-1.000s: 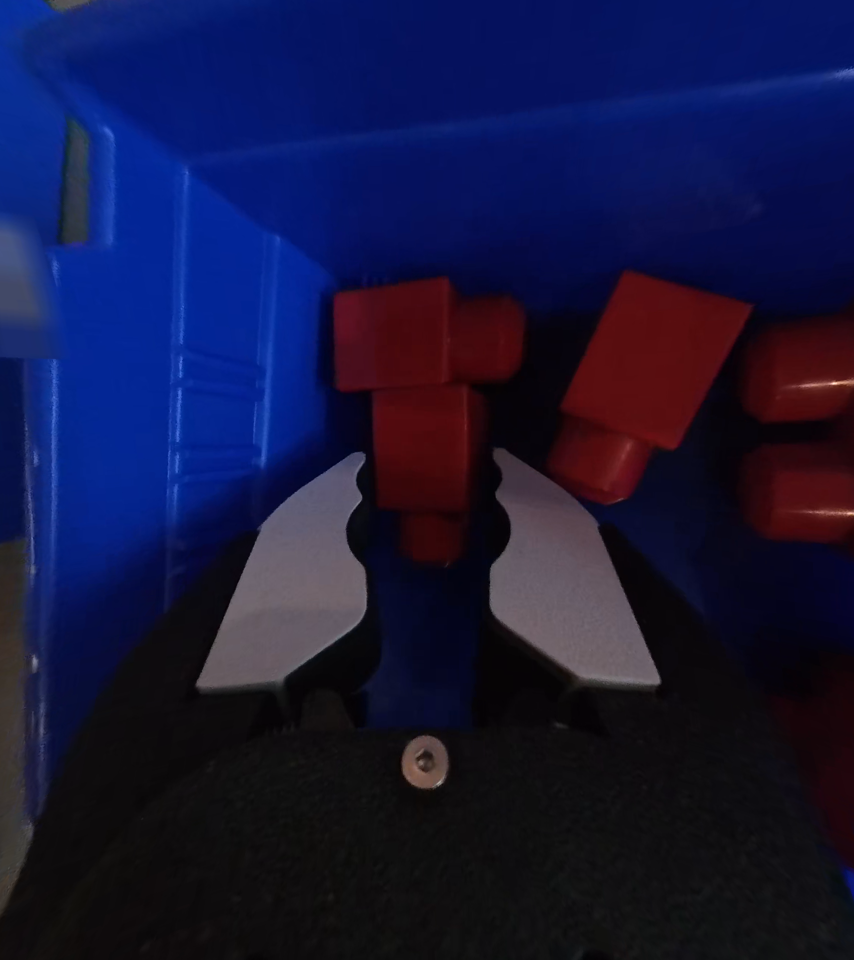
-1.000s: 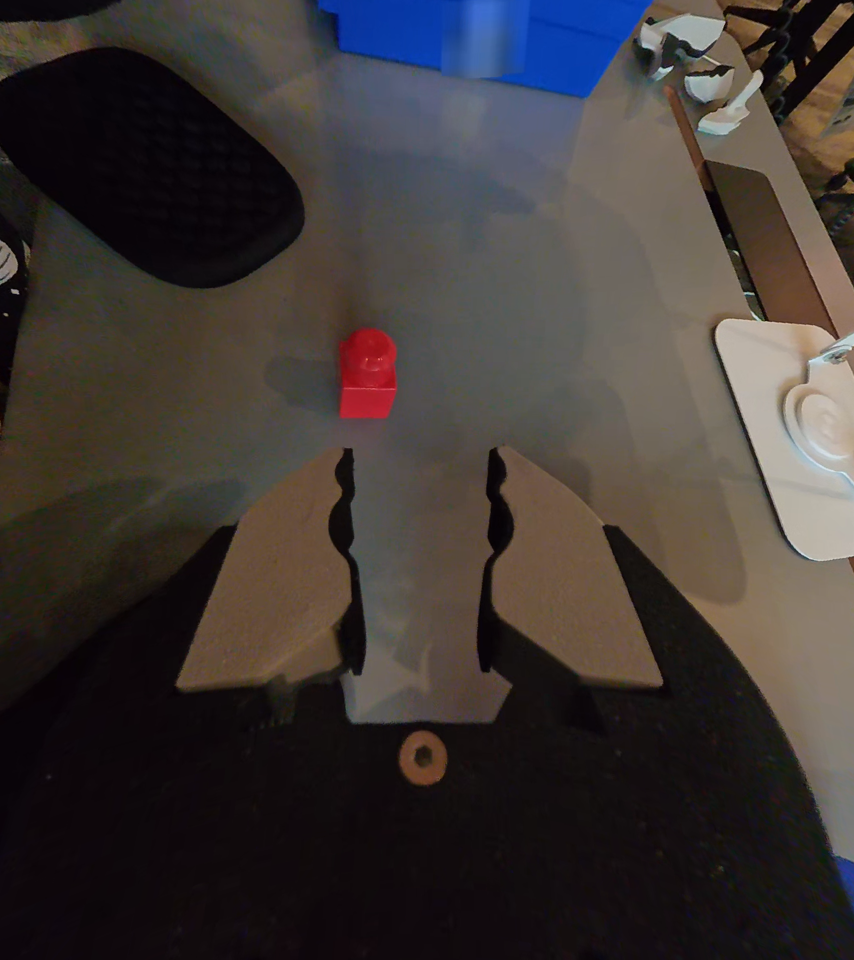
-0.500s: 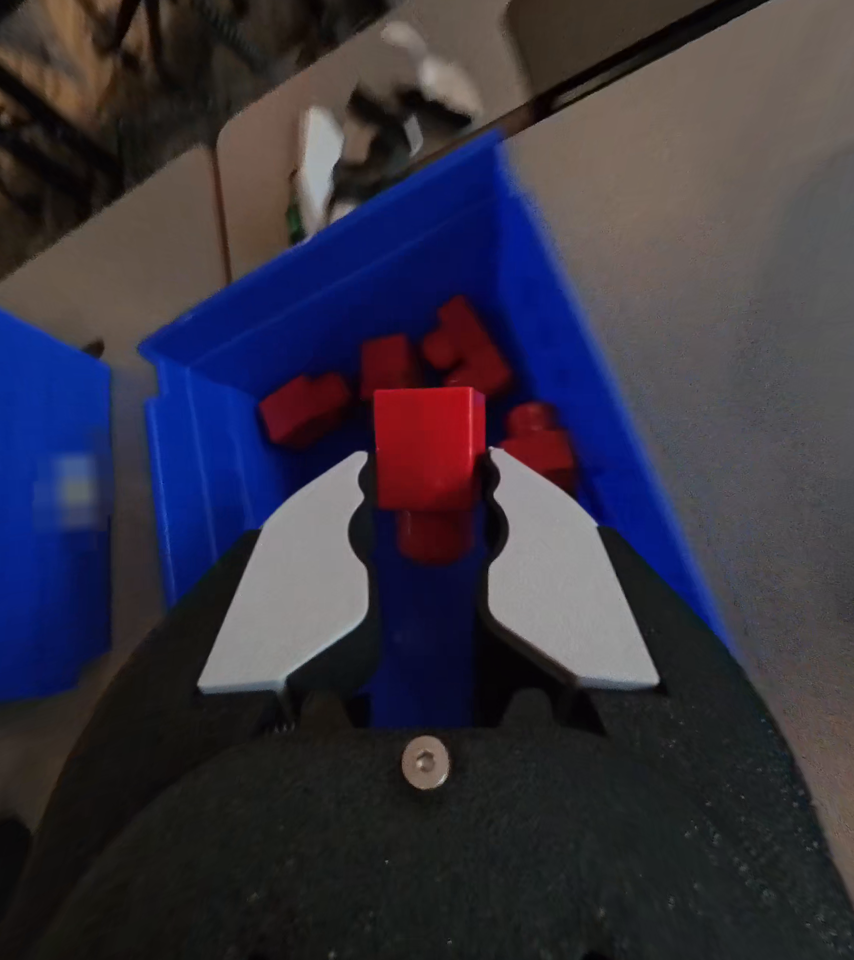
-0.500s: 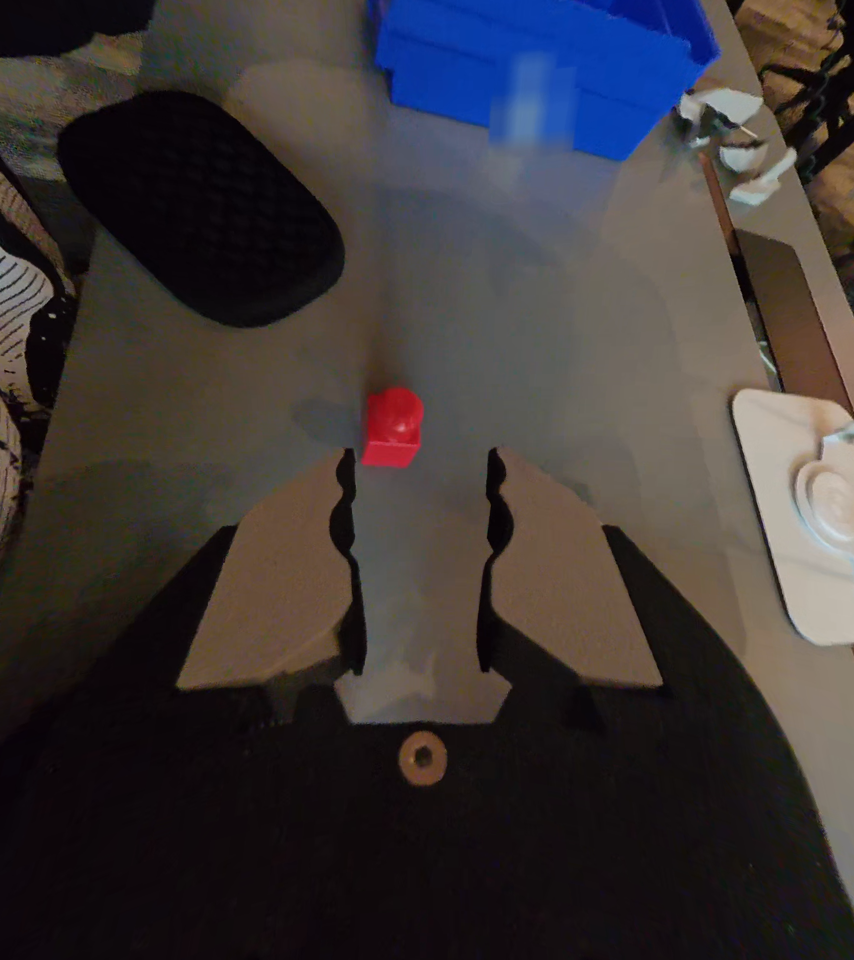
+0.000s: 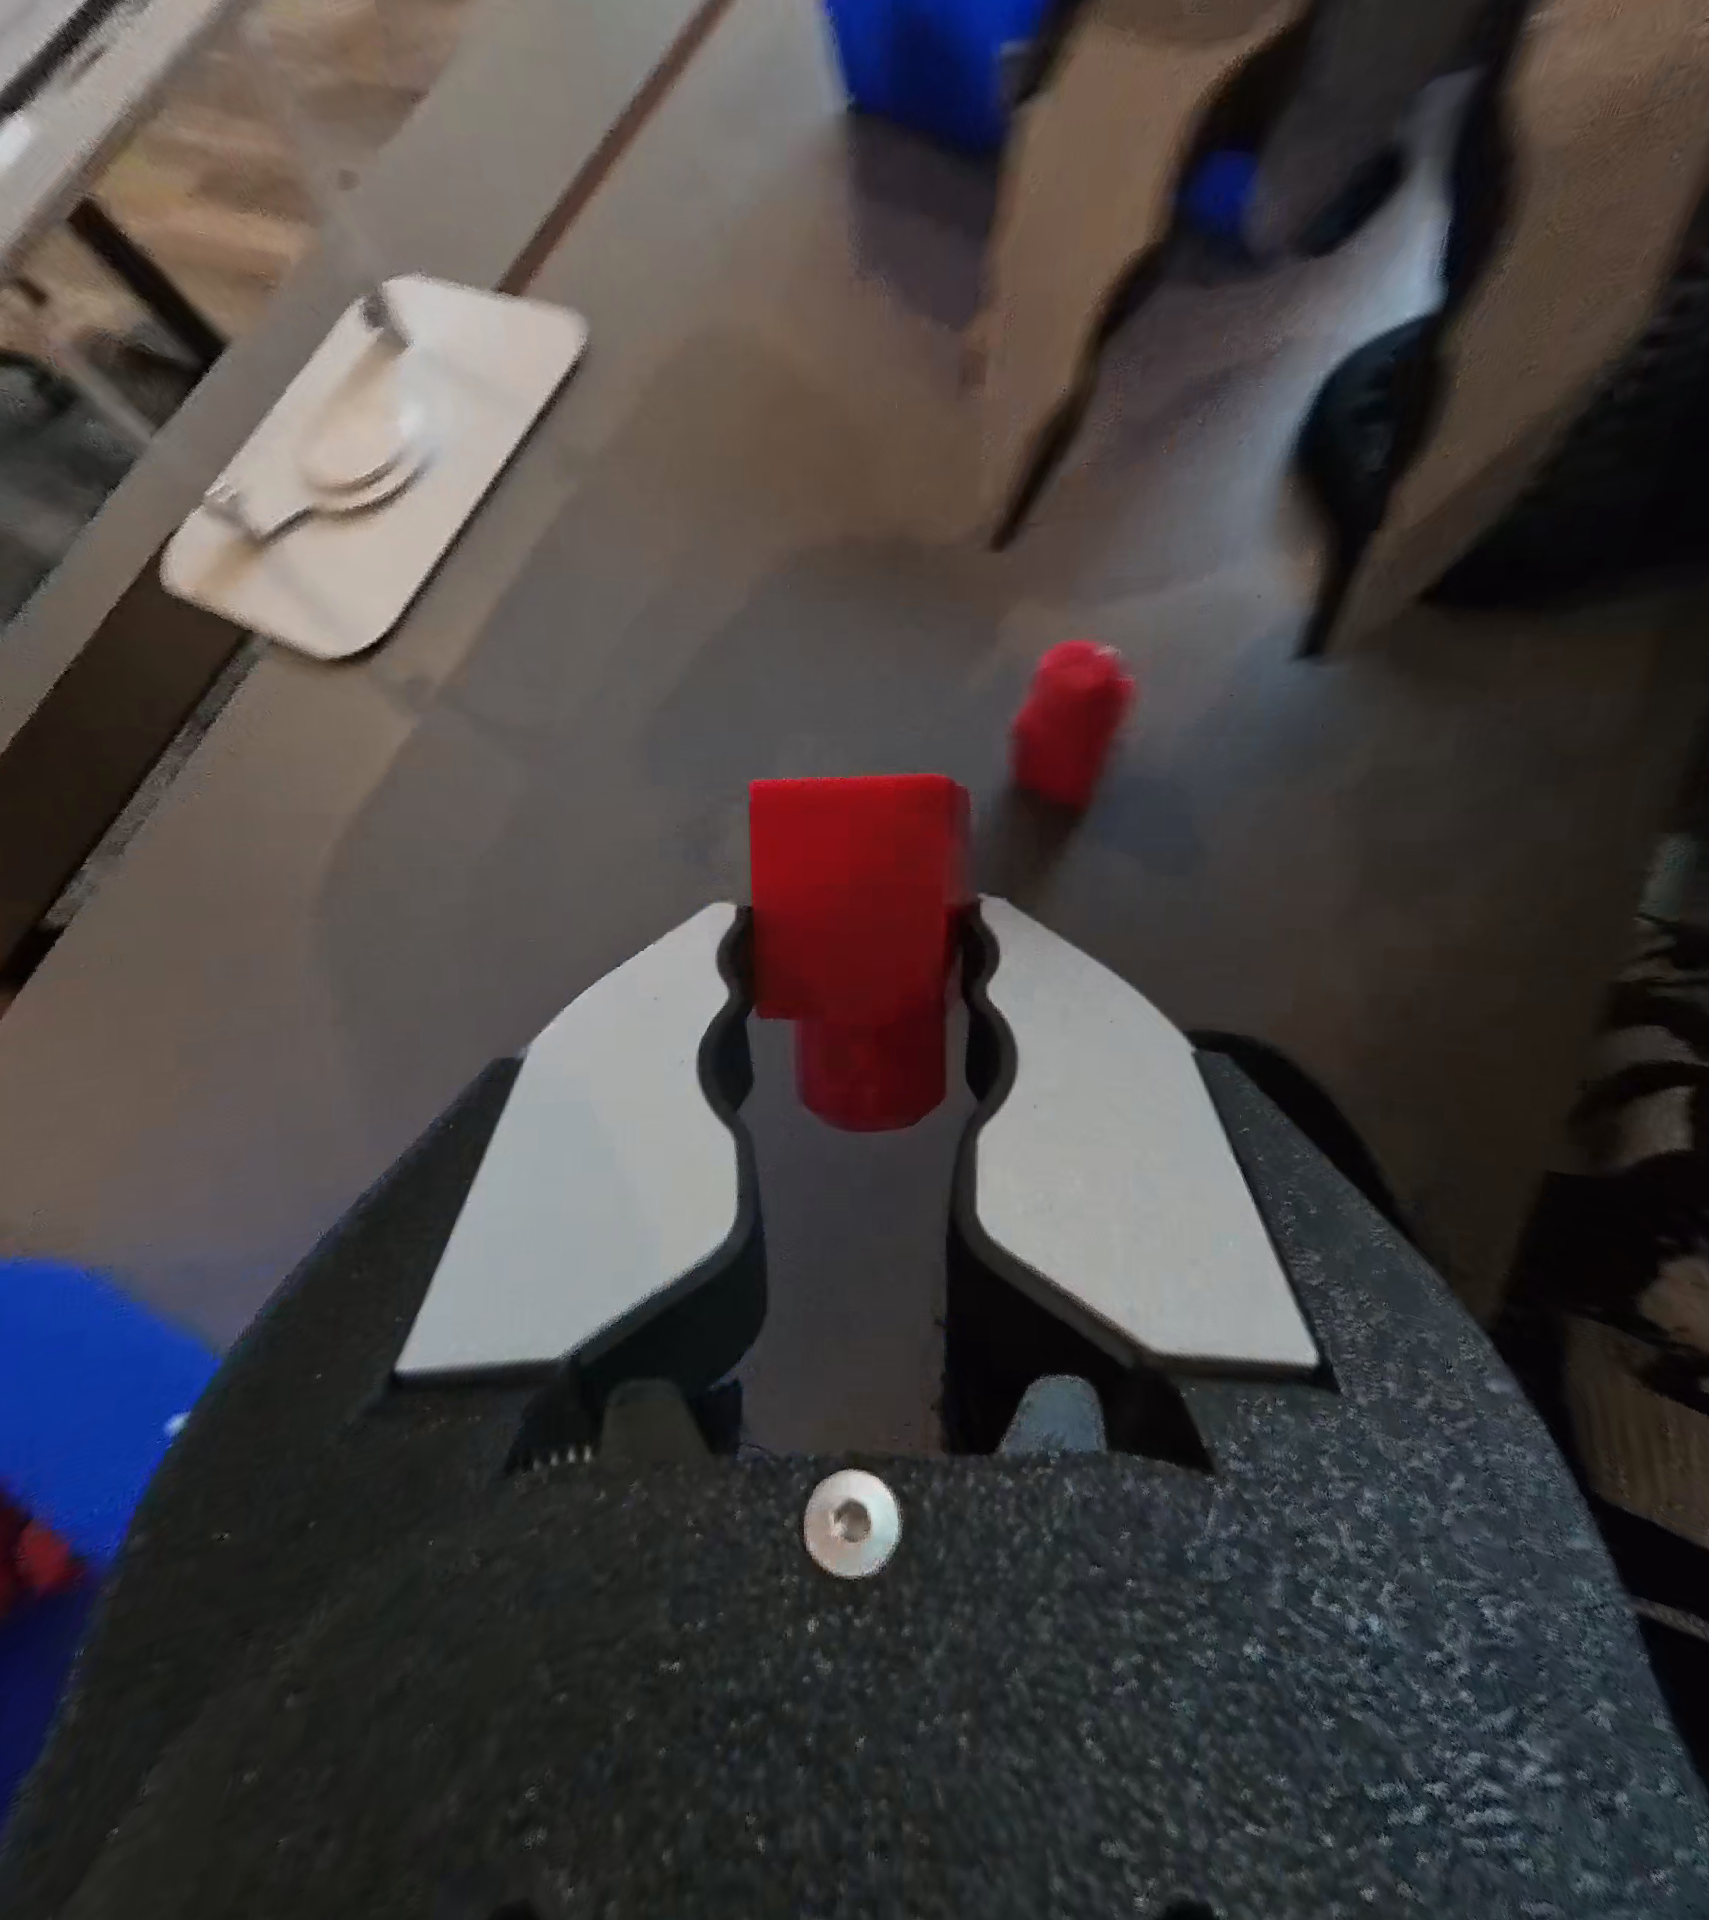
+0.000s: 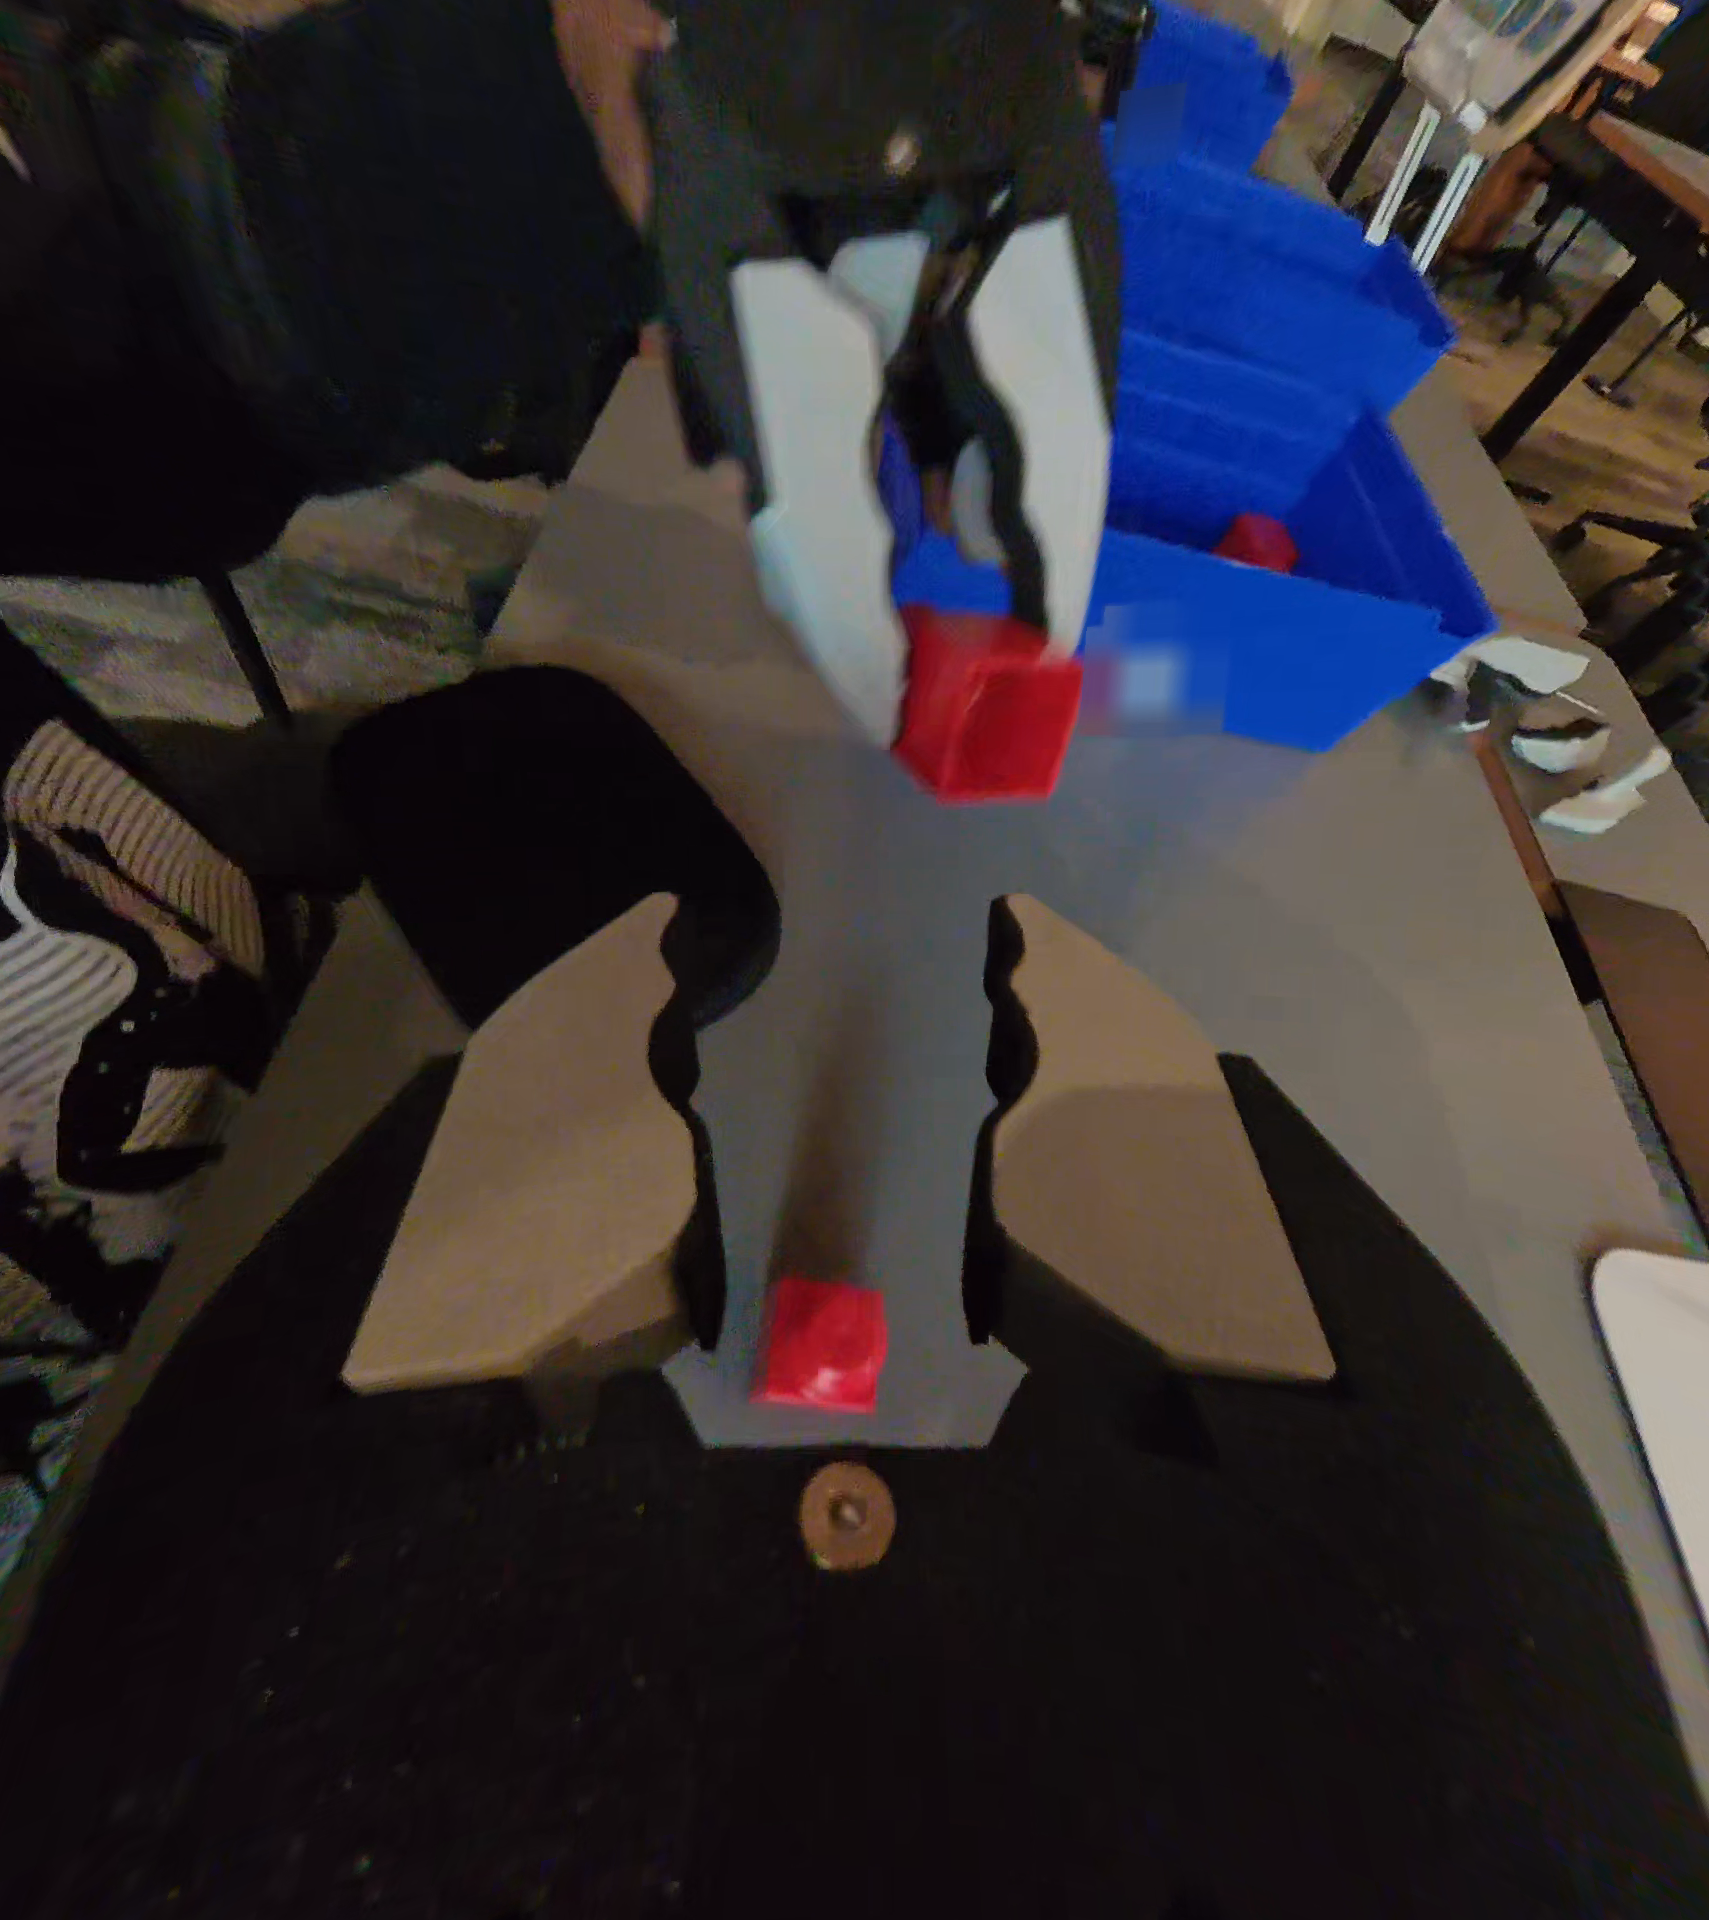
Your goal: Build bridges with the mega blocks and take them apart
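Red plastic is what your left tongs (image 5: 855,940) have clamped: a single-stud block (image 5: 855,914), pinched by its square body with the stud pointing back toward the camera and the hollow underside facing away. In the right wrist view the same carried block shows in the air in front of the blue bin (image 6: 1286,644), clear of the surface (image 6: 1193,987). A second red block (image 6: 819,1345) stands stud-up on the surface, seen low in the gap of your right tongs (image 6: 839,1039), which are spread wide and grip nothing.

The step in hand looks like bringing the carried block to the standing one, to start a pier.

- Decide first whether it goes on top or beside. To stack, its hollow must face down, so turn your left wrist until the stud points upward.
- Approach from above, not from the side; a sideways nudge would probably slide or topple the loose block.
- Line up the square faces before pressing, then push straight down.
- Your right tongs are free. Consider closing them lightly on the standing block's body to steady it while you press.
- Let go only once it is seated, and open fully before lifting away.

Both views are blurred, so exact alignment is hard to judge.
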